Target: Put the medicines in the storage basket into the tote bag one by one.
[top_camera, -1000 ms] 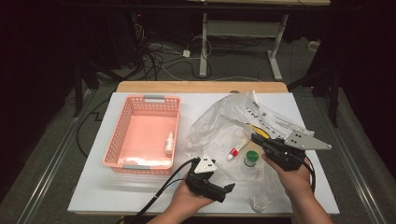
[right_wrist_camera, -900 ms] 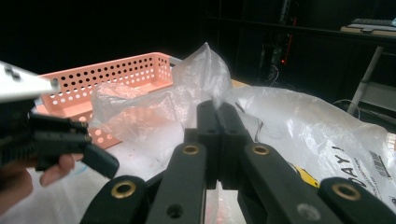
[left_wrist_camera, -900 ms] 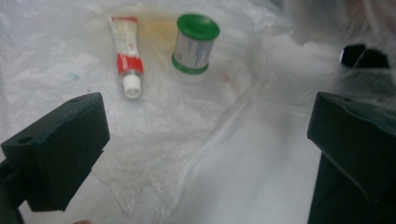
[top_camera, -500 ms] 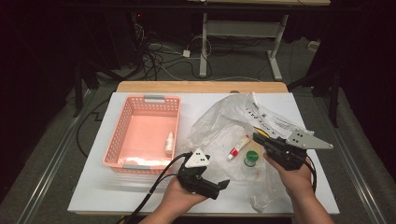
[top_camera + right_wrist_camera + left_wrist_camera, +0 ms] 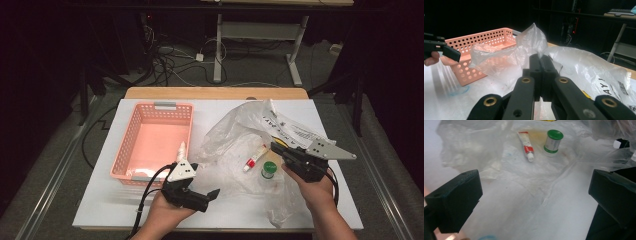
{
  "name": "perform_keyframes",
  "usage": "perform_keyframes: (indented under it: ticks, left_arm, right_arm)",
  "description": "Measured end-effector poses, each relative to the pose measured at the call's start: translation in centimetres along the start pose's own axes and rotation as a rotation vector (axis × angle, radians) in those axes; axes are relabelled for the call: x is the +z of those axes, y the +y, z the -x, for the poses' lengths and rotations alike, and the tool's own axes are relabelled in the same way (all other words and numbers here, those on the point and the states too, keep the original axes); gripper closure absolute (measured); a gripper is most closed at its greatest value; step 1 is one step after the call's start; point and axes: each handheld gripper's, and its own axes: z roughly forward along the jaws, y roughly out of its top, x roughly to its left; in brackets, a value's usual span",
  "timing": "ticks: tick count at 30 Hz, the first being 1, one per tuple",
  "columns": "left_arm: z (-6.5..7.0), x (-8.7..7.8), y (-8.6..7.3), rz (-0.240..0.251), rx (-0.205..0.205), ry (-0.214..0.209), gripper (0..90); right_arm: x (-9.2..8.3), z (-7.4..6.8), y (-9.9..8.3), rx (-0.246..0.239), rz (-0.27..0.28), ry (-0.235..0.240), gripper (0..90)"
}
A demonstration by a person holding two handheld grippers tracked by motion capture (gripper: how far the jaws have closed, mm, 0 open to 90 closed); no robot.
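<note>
Right claw (image 5: 541,62) is clamped on the plastic bag's (image 5: 235,135) edge, holding the mouth up. Left claw (image 5: 534,195) is spread wide and empty, pointed into the bag. Tube (image 5: 526,145) and green-capped jar (image 5: 553,143) lie dead ahead on the desk (image 5: 125,200), tube's long axis nearly in line with the approach; left hand is the free one.

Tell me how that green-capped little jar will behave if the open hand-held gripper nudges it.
The green-capped jar stands upright on crumpled plastic bag, so it may tip. Its round body would probably roll once down. It looks small, likely light.
</note>
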Motion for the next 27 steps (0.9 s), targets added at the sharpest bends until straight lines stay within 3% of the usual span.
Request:
perform_keyframes:
  ticks: [2,10,18,27]
  left_arm:
    - [-0.3,-0.6,-0.1,0.003,0.003,0.028,0.0]
    - [-2.6,-2.7,-0.3,0.033,-0.049,0.100,0.0]
    - [-5.2,-3.8,-0.9,0.034,-0.110,0.163,0.0]
    - [-7.5,-4.7,-1.4,0.018,-0.142,0.257,0.0]
  right_arm:
    - [0.1,0.0,0.0,-0.005,-0.002,0.003,90.0]
    - [0.1,0.0,0.0,-0.004,0.000,0.004,90.0]
    - [0.1,0.1,-0.1,0.002,-0.002,0.005,90.0]
    - [-0.2,0.4,-0.1,0.010,0.003,-0.005,90.0]
